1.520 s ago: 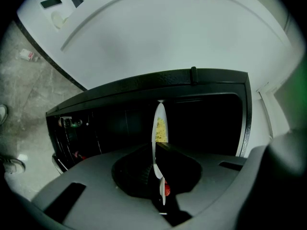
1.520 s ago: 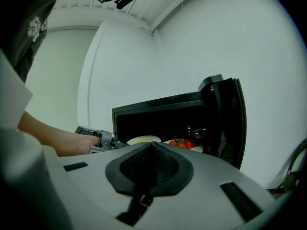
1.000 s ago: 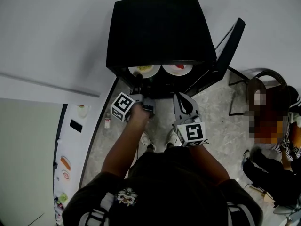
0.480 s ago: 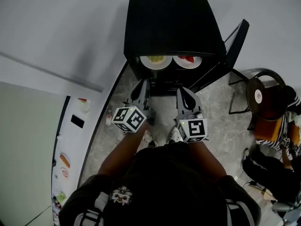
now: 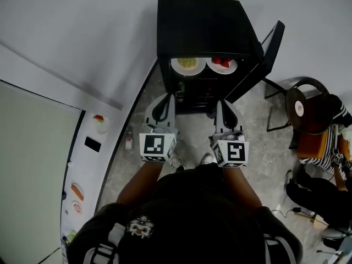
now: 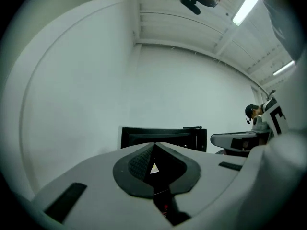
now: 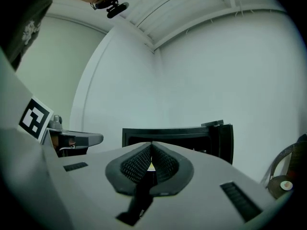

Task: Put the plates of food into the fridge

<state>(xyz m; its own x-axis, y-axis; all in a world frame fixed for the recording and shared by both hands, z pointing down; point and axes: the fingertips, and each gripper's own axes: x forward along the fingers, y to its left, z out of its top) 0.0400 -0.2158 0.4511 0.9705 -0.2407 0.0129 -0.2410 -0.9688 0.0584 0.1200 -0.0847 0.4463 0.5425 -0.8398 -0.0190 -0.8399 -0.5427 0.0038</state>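
The black fridge [image 5: 203,26] stands open, its door [image 5: 265,51] swung to the right. On its top shelf sit two white plates side by side: one with yellow food [image 5: 187,65] on the left and one with red food [image 5: 224,64] on the right. My left gripper [image 5: 168,98] hangs in front of the fridge, well short of the plates, its jaws closing together on nothing. My right gripper [image 5: 223,104] is level with it, shut and empty. Both gripper views show the fridge [image 6: 163,135] [image 7: 172,135] straight ahead beyond shut jaws.
A white counter [image 5: 91,164] with small food items runs along the left. A small bottle [image 5: 127,143] stands on the floor by it. A round-backed chair [image 5: 305,106] and a seated person [image 5: 330,158] are at the right. The white wall is behind the fridge.
My left gripper has let go of the plate with yellow food on the shelf, drawn back from the fridge and closed. The right gripper has also drawn back a little.
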